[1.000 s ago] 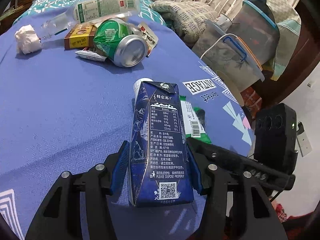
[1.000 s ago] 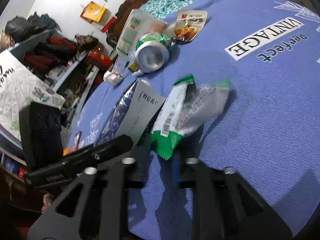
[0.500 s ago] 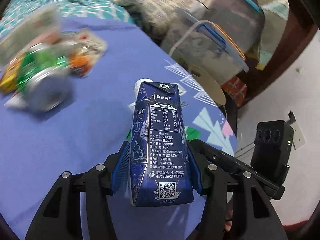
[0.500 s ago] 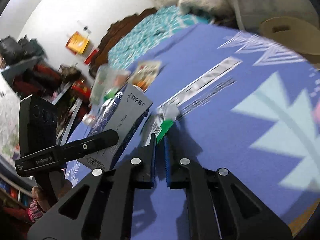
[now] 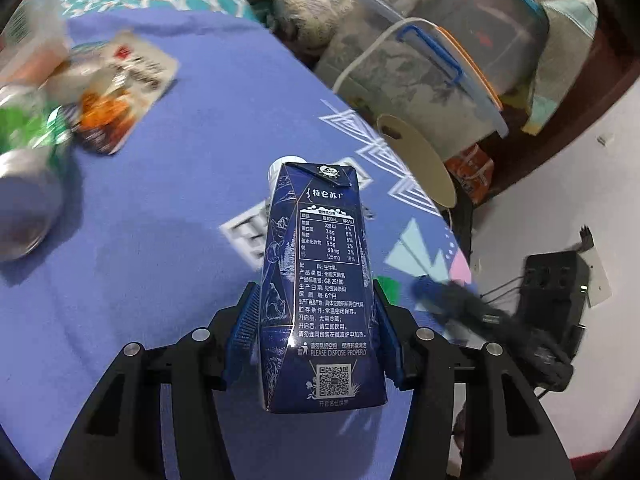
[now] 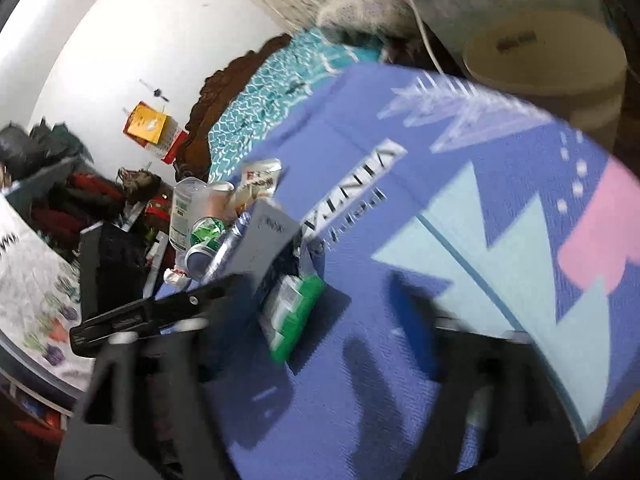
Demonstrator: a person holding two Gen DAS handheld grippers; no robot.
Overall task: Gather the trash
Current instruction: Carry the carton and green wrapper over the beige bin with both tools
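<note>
Standing upright: dark-blue, white-printed milk carton (image 5: 320, 280).

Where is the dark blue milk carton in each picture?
Left wrist view: the dark blue milk carton stands bottom centre, clamped between the left gripper pads.
Right wrist view: the carton sits left of centre, showing its grey side, above the green wrapper.
Shared landmark: the crushed green can.
</note>
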